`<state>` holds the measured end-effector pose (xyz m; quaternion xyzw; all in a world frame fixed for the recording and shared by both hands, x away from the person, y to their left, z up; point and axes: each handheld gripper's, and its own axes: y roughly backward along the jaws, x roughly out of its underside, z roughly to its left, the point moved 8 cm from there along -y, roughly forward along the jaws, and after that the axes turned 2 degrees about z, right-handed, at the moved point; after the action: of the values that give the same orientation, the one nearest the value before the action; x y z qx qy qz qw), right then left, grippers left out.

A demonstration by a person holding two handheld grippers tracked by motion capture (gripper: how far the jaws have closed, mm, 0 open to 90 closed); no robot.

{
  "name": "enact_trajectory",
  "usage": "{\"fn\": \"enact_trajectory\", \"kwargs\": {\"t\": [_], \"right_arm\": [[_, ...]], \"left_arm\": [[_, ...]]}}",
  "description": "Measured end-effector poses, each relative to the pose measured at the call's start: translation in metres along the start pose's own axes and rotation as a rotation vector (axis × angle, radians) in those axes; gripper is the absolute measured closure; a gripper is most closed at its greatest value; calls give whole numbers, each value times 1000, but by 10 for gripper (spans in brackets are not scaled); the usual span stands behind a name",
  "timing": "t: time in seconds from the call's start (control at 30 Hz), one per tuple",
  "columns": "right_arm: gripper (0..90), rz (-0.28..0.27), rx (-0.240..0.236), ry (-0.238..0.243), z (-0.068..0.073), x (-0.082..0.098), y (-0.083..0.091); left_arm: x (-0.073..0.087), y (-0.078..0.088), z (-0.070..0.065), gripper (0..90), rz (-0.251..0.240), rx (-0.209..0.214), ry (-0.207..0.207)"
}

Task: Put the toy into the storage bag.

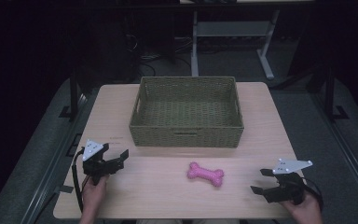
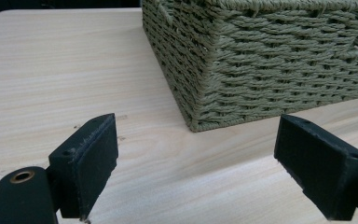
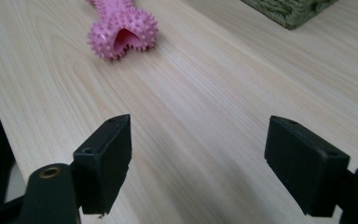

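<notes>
I log: woven basket (image 1: 186, 135), empty, mid-counter (image 1: 121, 196); pink spiked bone toy (image 1: 206, 174) before it; left gripper (image 1: 116, 156) and right gripper (image 1: 262, 181), jaws released.

No readable text, label or number anywhere — nothing legible on any surface.

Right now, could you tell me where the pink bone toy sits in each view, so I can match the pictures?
High view: pink bone toy lies centre-low on the table, in front of the wicker basket.
Left gripper view: not in it.
Right gripper view: upper left, its knobbly end facing the camera.
Shared landmark: the basket.
</notes>
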<state>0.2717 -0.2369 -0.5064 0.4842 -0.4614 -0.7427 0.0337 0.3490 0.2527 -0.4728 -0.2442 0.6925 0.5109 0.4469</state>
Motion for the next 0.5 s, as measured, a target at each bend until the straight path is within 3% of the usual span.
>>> {"fn": "enact_trajectory", "kwargs": {"t": [0.5], "right_arm": [[204,23,-31,40,9,-21,-3]], "left_arm": [[0,0,3,130,-1,0,6]]}}
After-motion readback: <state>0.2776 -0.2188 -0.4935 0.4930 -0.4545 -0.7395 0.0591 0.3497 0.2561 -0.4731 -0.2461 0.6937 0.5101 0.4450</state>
